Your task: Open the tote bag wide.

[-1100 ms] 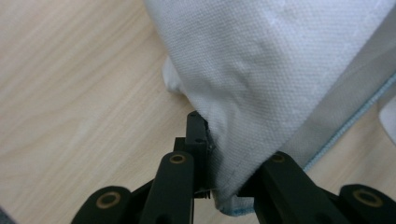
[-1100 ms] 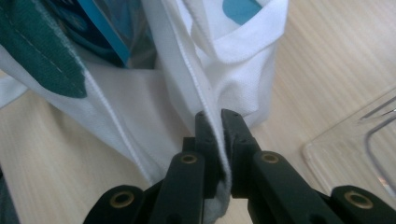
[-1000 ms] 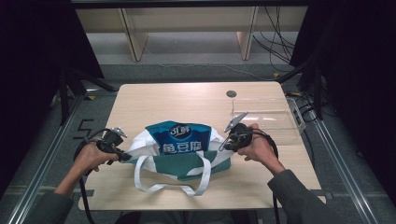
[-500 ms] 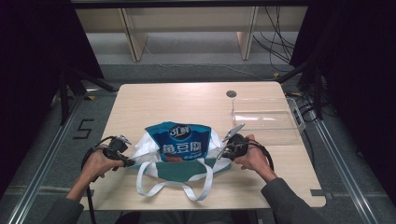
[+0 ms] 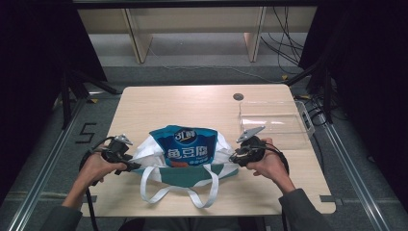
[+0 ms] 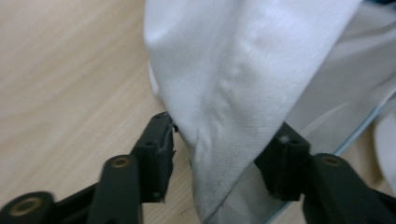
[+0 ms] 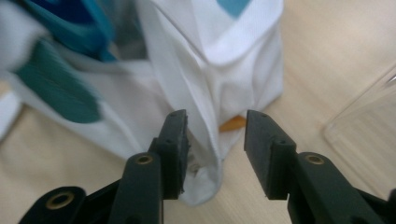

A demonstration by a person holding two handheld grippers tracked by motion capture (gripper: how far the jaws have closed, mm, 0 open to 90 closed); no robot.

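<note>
A white and teal tote bag point(image 5: 182, 176) lies near the table's front edge, with its white handles point(image 5: 166, 191) spread toward the person. A blue snack packet point(image 5: 187, 148) sticks out of its mouth. My left gripper point(image 5: 133, 165) is at the bag's left edge. In the left gripper view its jaws point(image 6: 222, 135) stand wide apart, and a fold of the bag's white cloth point(image 6: 243, 70) hangs between them. My right gripper point(image 5: 234, 157) is at the bag's right edge. It point(image 7: 215, 121) is open around a white cloth corner point(image 7: 210, 60), and there is a gap beside the right jaw.
A clear plastic box point(image 5: 272, 123) stands on the wooden table point(image 5: 183, 106) just beyond my right hand, and its corner point(image 7: 369, 107) appears in the right gripper view. A small dark round spot point(image 5: 238, 96) marks the far tabletop. Something orange point(image 7: 232, 123) peeks from behind the cloth.
Both hands and the bag have come closer to the table's front edge, and the bag's handles now lie nearer the person.
</note>
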